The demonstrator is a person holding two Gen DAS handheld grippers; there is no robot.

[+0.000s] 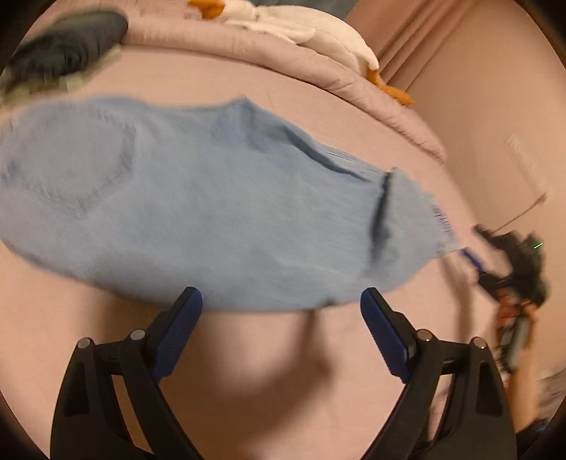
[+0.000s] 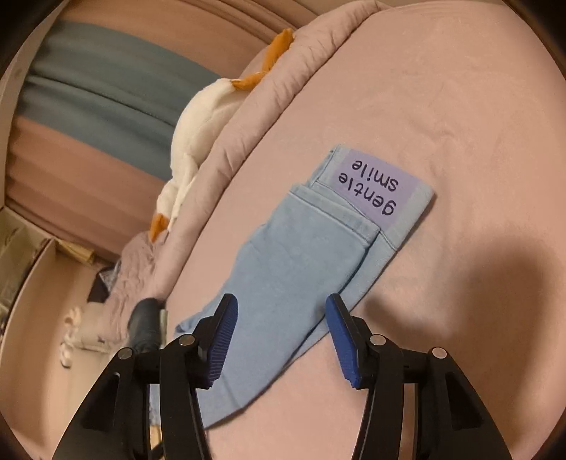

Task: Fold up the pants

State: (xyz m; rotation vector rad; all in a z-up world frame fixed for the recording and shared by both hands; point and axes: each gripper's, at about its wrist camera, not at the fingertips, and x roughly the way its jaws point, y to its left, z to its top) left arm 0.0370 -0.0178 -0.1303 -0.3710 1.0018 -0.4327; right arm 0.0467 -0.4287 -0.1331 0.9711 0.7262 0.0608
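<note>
Light blue pants (image 1: 219, 212) lie folded lengthwise on the pink bed (image 1: 276, 371), blurred in the left wrist view. In the right wrist view the pants (image 2: 304, 258) show a purple "gentle smile" label (image 2: 375, 187) at the far end. My left gripper (image 1: 281, 300) is open and empty, just above the near edge of the pants. My right gripper (image 2: 281, 308) is open and empty, hovering over the pants' near part. The right gripper and the hand holding it also show blurred at the right edge of the left wrist view (image 1: 509, 269).
A white plush goose with orange feet (image 1: 318, 32) lies on the rolled pink quilt (image 1: 371, 92) at the bed's far edge; the goose also shows in the right wrist view (image 2: 198, 134). A dark cushion (image 1: 67, 46) lies at the far left. A curtain (image 2: 88, 106) hangs beyond the bed.
</note>
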